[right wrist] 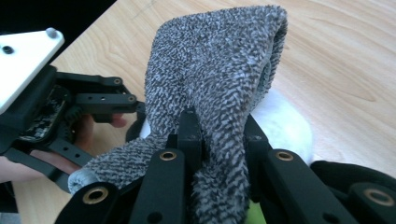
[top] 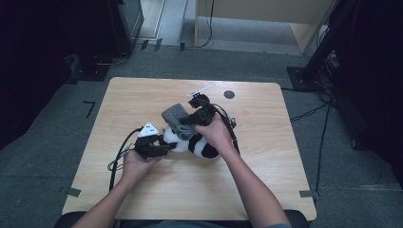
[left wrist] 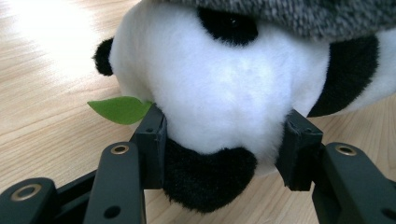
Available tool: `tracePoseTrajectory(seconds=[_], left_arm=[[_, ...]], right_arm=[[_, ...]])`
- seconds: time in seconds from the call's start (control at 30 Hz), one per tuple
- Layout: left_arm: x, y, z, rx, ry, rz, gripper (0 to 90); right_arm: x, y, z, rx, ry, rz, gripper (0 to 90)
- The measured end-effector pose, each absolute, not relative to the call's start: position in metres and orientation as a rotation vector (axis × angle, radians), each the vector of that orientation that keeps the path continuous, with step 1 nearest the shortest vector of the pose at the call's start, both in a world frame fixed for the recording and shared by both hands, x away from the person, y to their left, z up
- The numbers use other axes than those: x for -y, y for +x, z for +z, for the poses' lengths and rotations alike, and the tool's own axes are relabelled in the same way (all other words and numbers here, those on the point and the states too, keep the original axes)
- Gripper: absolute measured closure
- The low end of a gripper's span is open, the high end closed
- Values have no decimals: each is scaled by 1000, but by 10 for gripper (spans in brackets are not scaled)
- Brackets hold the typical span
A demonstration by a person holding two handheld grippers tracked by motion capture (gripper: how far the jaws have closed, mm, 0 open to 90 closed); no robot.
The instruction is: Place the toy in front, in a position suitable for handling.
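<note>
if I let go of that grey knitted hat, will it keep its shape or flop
Probably flop: the grey knitted hat folds where the right gripper pinches it. It looks light, and its fuzzy knit should cling to the plush panda rather than slide.

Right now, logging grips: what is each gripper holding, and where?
Left gripper clamps the panda toy by its head; right gripper pinches the grey knit hat at its edge.

Bare wooden table [top: 142, 95] lies open across the upper left, the right side and the whole lower part of the high view. The centre is blocked by the plush panda [top: 199, 145] and grey knit hat [top: 175, 115], with cables looping beside them.
</note>
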State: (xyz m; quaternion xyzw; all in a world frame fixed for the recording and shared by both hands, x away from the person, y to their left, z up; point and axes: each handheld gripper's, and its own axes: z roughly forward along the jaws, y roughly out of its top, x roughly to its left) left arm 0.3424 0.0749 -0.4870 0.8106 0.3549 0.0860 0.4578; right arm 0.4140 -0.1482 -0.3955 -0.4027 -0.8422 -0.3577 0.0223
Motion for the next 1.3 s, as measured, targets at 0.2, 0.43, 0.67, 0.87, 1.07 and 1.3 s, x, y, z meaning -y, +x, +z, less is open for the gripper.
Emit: tracePoseTrajectory(seconds=[0.2,0.43,0.67,0.87,1.07,1.3], left_arm=[[-75,341,-488,-868,2011,209,461],[-76,341,-491,-859,1992,191,461],[-76,342,-491,-862,1995,186,457],[-77,341,-492,-853,2013,188,451],[-77,341,-493,-851,2012,190,445],[-78,341,-493,-850,2012,192,442]], right_arm=[[165,425,-398,2569,-1361,-1086,769],[201,441,-417,2477,-1487,-1005,773],[195,439,-410,2623,-1523,-980,770],[213,440,-390,2610,-1636,-1089,773],[227,426,-364,2524,-1566,-1295,772],[233,410,-355,2529,-1483,-1341,772]])
